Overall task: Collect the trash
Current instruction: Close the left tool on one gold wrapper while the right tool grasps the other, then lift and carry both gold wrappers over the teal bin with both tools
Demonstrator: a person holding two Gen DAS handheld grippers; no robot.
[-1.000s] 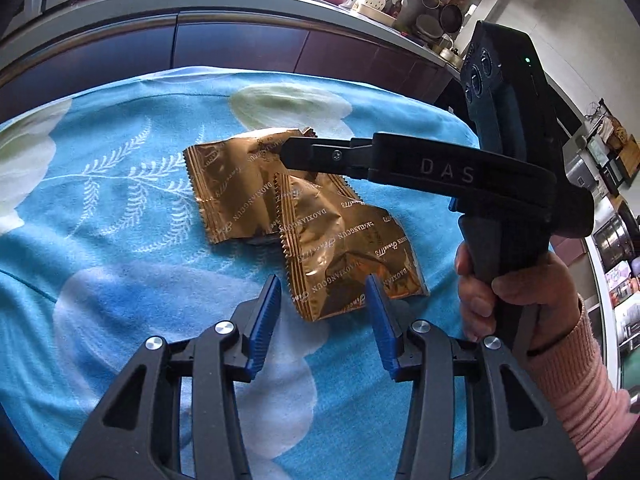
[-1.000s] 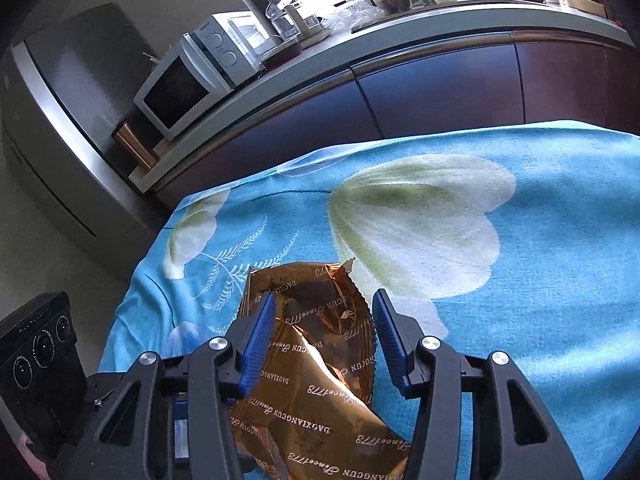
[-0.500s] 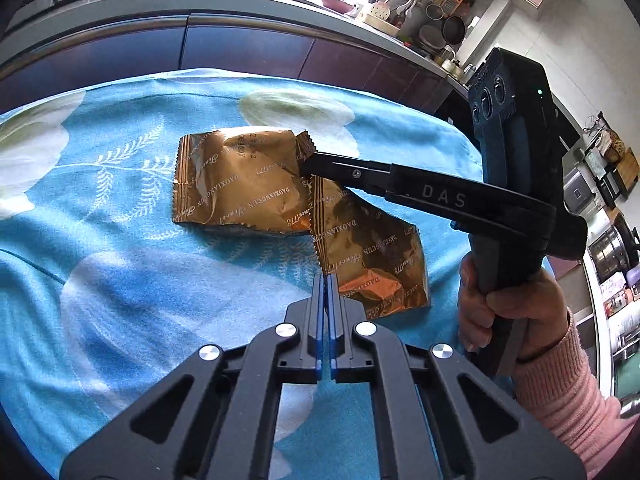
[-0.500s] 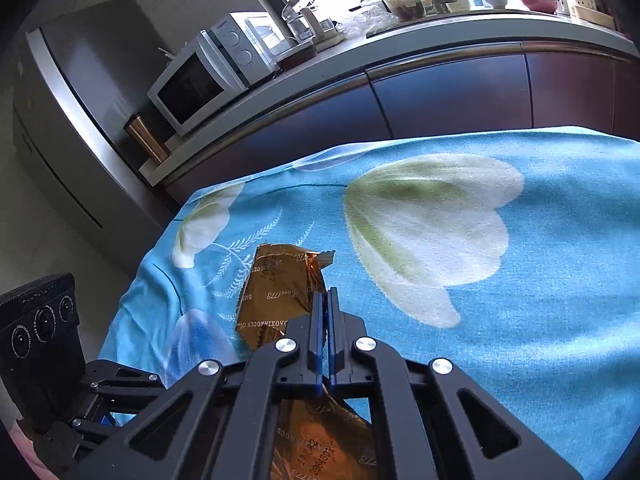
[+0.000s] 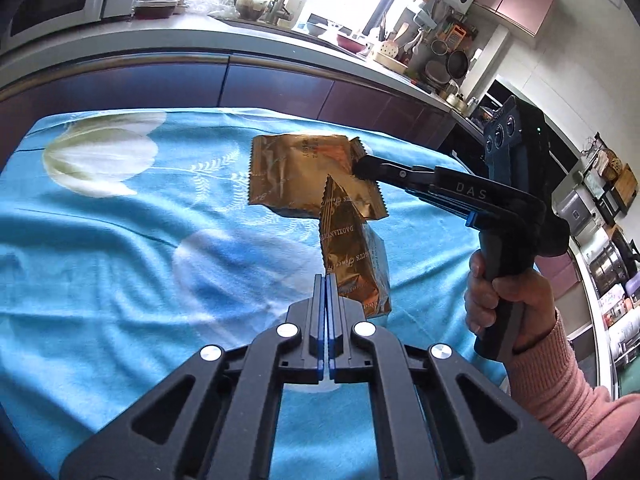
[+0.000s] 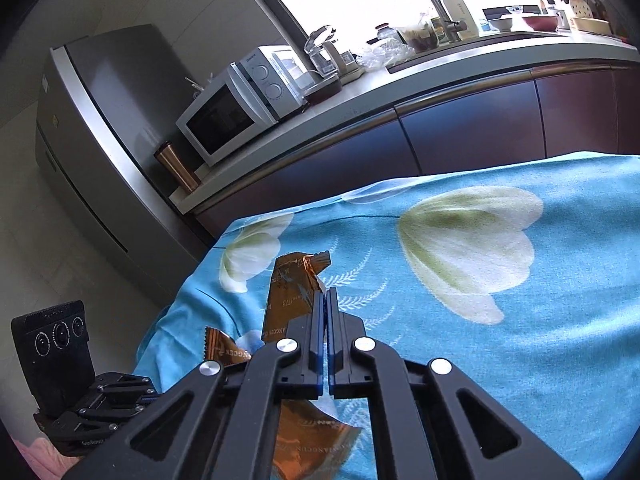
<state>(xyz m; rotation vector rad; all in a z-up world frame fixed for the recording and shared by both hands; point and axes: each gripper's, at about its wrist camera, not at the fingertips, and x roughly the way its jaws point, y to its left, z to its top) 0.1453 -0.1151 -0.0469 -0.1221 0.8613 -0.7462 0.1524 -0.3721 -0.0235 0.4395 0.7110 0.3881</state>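
Both wrappers are lifted off the tabletop [image 5: 100,240]: left tongs [image 5: 325,280] clamp the near wrapper [image 5: 352,256], right tongs [image 6: 325,296] the far wrapper [image 5: 296,176] at 12 o'clock. A bin, unseen, must be found.

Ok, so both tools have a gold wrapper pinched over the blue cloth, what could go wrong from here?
1. The right tool grips the far wrapper only at its serrated corner, so it may slip out or tear.
2. The near wrapper in the left tool overlaps the far one in the left wrist view. Pulling the hands apart could snag one and drop it on the cloth.
3. No bin shows in either view, so the carry may be long.
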